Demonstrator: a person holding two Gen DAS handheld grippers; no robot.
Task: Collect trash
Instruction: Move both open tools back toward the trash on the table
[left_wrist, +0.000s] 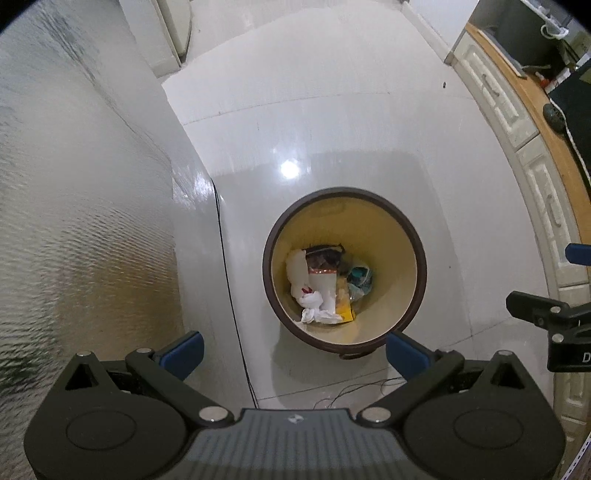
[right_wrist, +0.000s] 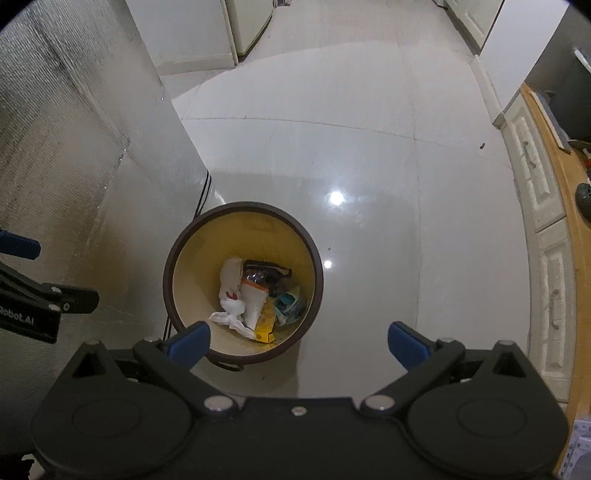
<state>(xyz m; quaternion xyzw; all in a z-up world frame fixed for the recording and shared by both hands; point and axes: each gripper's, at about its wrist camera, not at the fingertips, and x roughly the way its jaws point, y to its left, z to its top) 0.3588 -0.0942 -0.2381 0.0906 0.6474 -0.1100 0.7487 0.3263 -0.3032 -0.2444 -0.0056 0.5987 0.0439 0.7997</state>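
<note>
The bin (left_wrist: 343, 206)'s near rim is partly covered by a blue pad (left_wrist: 404, 354) in the left view and by another pad (right_wrist: 190, 343) in the right view. The trash (right_wrist: 255, 295) lies heaped, its lower pieces buried. The other gripper (left_wrist: 554, 325) is cut off at the frame edge. Items on the counter (right_wrist: 569, 221) are too small to identify.

"Robot.AI" — white lettering, left gripper (right_wrist: 20, 243) body

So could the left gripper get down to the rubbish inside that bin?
Probably yes: the left gripper is open and empty above the bin, which has no lid, and the trash lies uncovered at the bottom, though deep down.
</note>
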